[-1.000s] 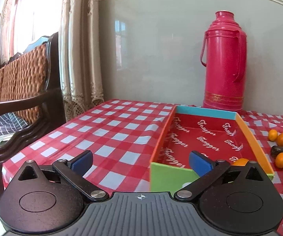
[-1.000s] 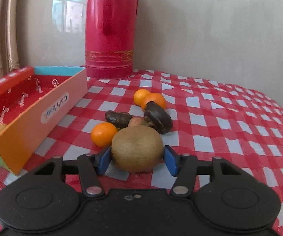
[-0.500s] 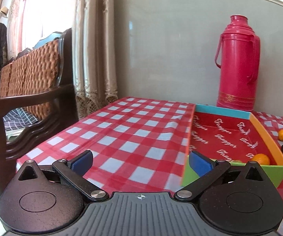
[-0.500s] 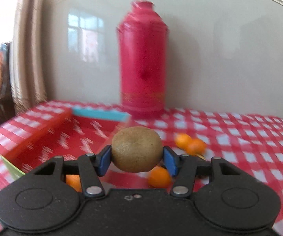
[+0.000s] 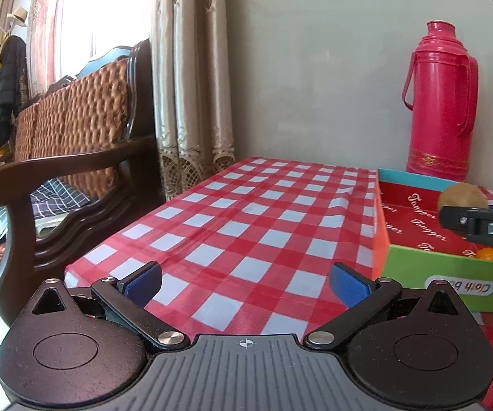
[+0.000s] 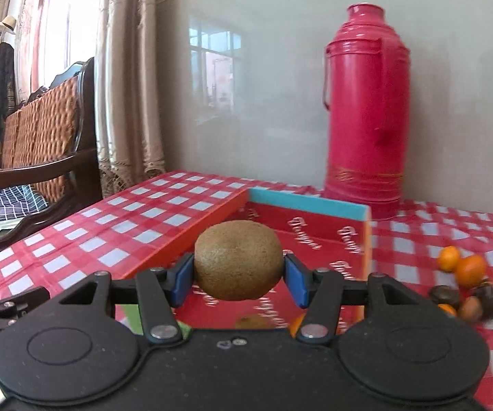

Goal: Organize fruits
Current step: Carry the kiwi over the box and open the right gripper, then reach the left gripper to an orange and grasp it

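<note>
Kiwi [image 6: 239, 261] sits clamped between the blue pads of my right gripper [image 6: 238, 274], held in the air above the open box [image 6: 308, 202]. I am mid-carry; next I judge it needs lowering inside before letting go. My left gripper [image 5: 245, 282] hangs empty, jaws apart, beside the box.
</note>
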A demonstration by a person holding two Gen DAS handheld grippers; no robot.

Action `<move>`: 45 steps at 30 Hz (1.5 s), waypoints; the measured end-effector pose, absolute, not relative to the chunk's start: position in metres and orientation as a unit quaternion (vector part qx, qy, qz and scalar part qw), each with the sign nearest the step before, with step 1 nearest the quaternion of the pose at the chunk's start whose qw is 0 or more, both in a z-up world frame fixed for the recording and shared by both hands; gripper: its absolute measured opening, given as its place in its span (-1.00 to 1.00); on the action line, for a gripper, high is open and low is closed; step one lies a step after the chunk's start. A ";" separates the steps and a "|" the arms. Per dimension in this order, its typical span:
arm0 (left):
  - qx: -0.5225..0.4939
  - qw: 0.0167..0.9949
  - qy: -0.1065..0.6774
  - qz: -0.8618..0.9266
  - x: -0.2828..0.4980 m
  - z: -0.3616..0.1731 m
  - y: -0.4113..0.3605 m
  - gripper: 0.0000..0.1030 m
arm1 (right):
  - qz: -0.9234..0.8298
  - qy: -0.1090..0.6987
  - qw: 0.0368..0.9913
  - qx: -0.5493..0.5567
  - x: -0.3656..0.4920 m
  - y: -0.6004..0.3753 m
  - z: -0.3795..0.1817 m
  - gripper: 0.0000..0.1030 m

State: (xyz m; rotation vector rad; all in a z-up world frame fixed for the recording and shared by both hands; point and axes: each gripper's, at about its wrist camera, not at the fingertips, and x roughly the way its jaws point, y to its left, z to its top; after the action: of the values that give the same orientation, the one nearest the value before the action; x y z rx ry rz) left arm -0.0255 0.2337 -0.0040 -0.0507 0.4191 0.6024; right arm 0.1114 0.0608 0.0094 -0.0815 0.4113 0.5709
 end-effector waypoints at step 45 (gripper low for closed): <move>0.022 0.968 0.230 0.097 0.126 -0.021 -0.029 0.32 | 0.022 0.216 0.976 0.016 0.164 -0.210 -0.013 0.88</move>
State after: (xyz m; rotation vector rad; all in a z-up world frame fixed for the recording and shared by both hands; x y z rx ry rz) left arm 0.1255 -0.0290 -0.0207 0.0441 0.4640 0.1965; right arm 0.1639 -0.2103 -0.0132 0.0331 0.4359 0.0435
